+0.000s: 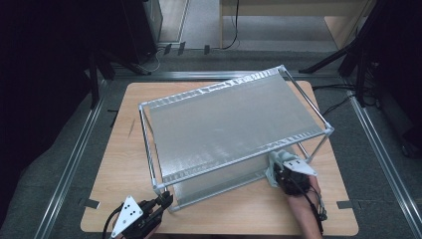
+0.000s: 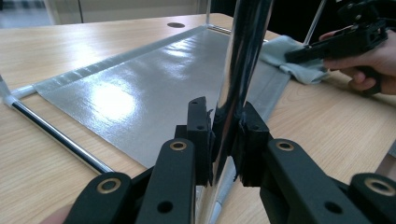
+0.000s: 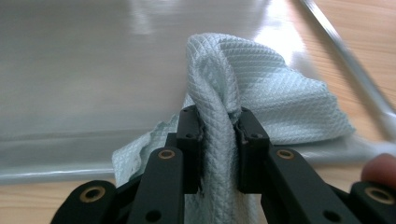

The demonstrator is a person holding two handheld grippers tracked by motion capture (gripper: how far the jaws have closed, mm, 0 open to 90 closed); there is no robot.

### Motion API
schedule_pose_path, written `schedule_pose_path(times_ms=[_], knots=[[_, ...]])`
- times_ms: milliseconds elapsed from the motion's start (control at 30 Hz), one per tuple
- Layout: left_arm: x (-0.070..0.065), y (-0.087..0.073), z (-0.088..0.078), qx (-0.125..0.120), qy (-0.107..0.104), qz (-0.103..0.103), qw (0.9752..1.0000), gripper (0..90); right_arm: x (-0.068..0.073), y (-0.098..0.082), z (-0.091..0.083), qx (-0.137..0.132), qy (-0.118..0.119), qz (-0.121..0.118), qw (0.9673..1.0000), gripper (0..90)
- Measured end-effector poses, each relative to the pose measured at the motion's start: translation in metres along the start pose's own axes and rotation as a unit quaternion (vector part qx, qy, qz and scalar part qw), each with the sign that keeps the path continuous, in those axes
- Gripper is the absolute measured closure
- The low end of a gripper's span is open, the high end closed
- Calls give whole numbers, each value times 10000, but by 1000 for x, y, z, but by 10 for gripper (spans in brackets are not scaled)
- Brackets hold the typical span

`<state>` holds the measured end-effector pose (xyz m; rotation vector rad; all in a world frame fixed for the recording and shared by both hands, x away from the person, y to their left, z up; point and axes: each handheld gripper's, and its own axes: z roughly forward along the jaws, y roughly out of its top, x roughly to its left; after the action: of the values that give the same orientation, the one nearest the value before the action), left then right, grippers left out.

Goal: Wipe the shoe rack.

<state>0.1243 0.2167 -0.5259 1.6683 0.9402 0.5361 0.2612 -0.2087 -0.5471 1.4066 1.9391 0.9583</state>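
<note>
Left gripper (image 2: 224, 135) at lower left of the high view, jaws clamped tight on the shiny upright metal post (image 2: 240, 70) at the near corner of the silver-sheeted tube-frame rack (image 1: 234, 119). Right gripper (image 3: 219, 135) at lower right, pinched shut on a bunched pale blue waffle-weave cloth (image 3: 280, 93) resting on the rack's grey lower sheet (image 3: 93, 70).

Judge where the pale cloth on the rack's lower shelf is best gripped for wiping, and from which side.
Grip the cloth at its raised middle fold, coming in low from the rack's open front side, below the top shelf. The fold stands up as a thick ridge while the rest lies flat on the lower sheet. The right gripper already pinches it there; that looks sound.
</note>
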Motion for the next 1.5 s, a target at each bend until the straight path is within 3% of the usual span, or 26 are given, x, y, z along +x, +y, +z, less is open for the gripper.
schedule_pose_path(times_ms=[267, 333, 433, 567, 667, 767, 833, 900, 967, 1133, 1267, 1300, 1367, 1433, 1500], knots=[[-3, -2, -4, -12, 60, -35, 10000, 796, 68, 3, 7, 100, 557, -533, 9970, 756], [-4, -2, -4, -21, 61, -58, 10000, 795, 88, 3, 6, 117, 802, -659, 9945, 755], [-4, -3, -4, -25, 85, -48, 9999, 796, 122, 1, 2, 126, 1293, -889, 9875, 755], [-4, -3, -4, -19, 79, -28, 10000, 796, 154, -4, -4, 4, 1568, -1187, 9805, 753], [-4, -3, -4, -21, 71, -12, 10000, 796, 160, -6, -6, -97, 1565, -1402, 9776, 705], [-4, -3, -4, -17, 70, -3, 10000, 796, 148, -3, -3, -16, 1555, -1241, 9800, 549], [-4, -3, -4, -6, 77, 20, 10000, 796, 136, -2, -1, 102, 1478, -1004, 9838, 532], [-4, -3, -4, 2, 76, 30, 10000, 797, 124, -1, -1, 169, 1388, -849, 9865, 634], [-4, -3, -4, 6, 79, 40, 10000, 797, 112, 0, -2, 195, 1261, -847, 9882, 724], [-2, -3, -5, 12, 113, 35, 9999, 798, 78, 6, 0, 279, 786, -731, 9938, 757], [2, -2, -6, 3, 146, -60, 9999, 796, 30, 10, 3, 262, 209, -149, 9993, 759], [2, -2, -6, 2, 152, -62, 9999, 796, 13, 11, 4, 236, -3, 11, 9997, 759], [1, -2, -5, 0, 161, -58, 9999, 796, -3, 9, 6, 225, -193, 225, 9993, 759], [1, -2, -5, 3, 177, -56, 9998, 796, -8, 7, 7, 211, -102, 380, 9990, 763], [1, -2, -5, 2, 187, -70, 9998, 796, 4, 7, 7, 205, -142, 262, 9993, 765]])
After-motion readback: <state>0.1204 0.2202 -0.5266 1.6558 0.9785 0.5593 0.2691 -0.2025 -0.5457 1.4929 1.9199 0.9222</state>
